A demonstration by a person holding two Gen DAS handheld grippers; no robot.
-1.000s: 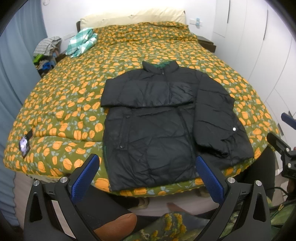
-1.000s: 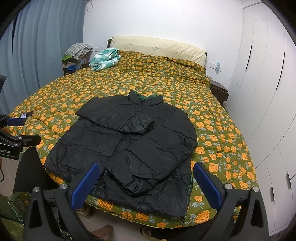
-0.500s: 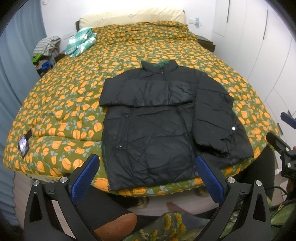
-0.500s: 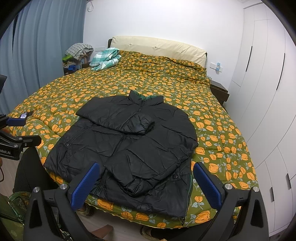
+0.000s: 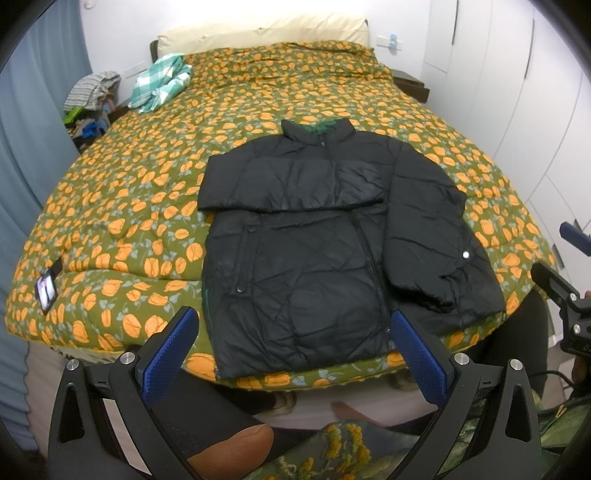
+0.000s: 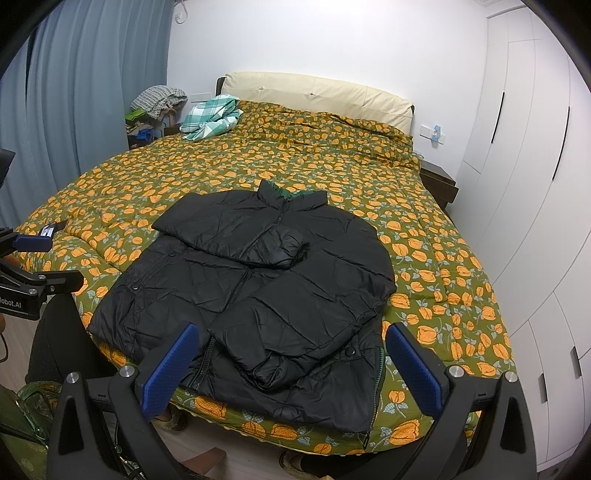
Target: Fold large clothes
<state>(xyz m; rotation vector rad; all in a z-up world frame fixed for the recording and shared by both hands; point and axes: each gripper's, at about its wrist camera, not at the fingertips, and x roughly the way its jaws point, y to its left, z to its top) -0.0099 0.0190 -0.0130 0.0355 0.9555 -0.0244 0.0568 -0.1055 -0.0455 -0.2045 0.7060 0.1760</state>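
- The black puffer jacket (image 5: 306, 258) lies flat on the orange-flowered bedspread (image 5: 122, 206), at the near edge of the bed, in the middle of the left wrist frame.
- Its long axis runs from the bottom of the frame to the top: the collar (image 5: 319, 129) points up toward the cream headboard (image 5: 258, 31), and the hem sits at the lower centre, at the edge of the mattress.
- One sleeve is folded across the chest, a horizontal band just under the collar; the other sleeve runs down the right side of the body, its cuff at the lower right.
- In the right wrist view the jacket (image 6: 258, 295) appears on a diagonal, collar toward upper centre, hem at the bottom edge of the bed.
- The left gripper (image 5: 295, 354) hangs in front of the hem with its blue pads spread wide, holding nothing; the jacket's lower edge shows between them, apart from both pads.
- The right gripper (image 6: 291, 365) is likewise spread wide and empty, with the lower sleeve's cuff and the hem showing between its pads, no contact.
- A phone (image 5: 46, 288) lies on the bedspread at the left edge of the left wrist frame, well apart from the jacket.
- A green-and-white checked cloth (image 6: 210, 116) lies bunched at the upper left of the bed, near the headboard.
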